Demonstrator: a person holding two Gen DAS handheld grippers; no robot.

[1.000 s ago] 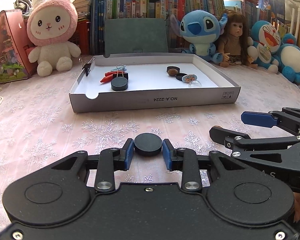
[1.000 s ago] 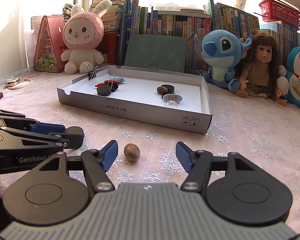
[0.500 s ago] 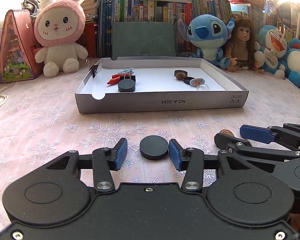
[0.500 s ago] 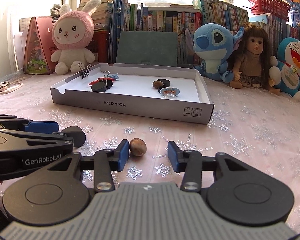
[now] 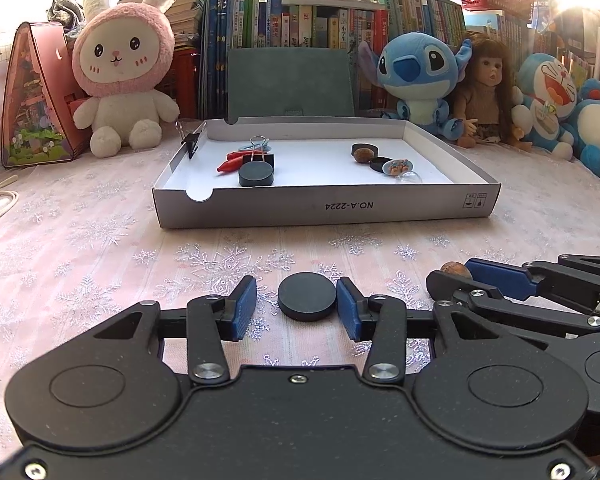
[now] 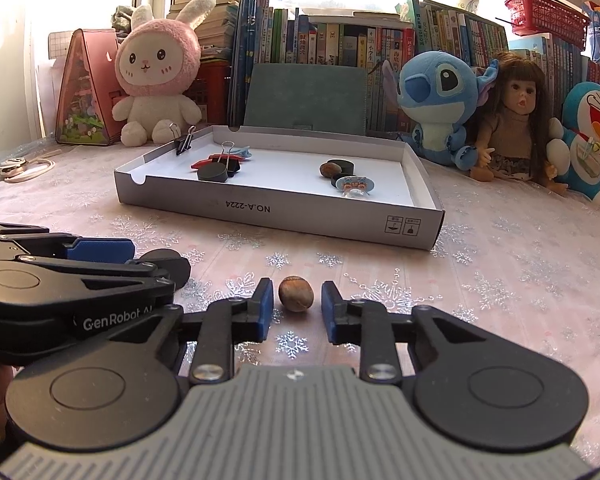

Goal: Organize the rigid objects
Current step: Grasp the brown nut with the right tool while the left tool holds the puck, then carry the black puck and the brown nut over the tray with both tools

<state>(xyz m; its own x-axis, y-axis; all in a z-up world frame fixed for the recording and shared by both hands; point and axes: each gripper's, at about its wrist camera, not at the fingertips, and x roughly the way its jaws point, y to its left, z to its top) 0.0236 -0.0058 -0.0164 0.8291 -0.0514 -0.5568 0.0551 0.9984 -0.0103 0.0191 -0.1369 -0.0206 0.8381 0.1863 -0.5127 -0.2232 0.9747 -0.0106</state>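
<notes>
Two pickups are at hand: our left gripper (image 5: 296, 307) brackets the black disc (image 5: 307, 297), right pad touching, left still clear; our right gripper (image 6: 294, 307) has been closing around the nut (image 6: 296, 293), narrow gaps remaining. Next we squeeze both, then carry them to the box (image 5: 324, 210) beyond.

Right gripper (image 6: 296, 306) low over the snowflake tabletop (image 6: 480, 280), jaws just closing in on the brown nut (image 6: 296, 299) sitting between them with slim gaps either side, left gripper (image 6: 140, 260) alongside, grey box (image 6: 284, 210) beyond.
</notes>
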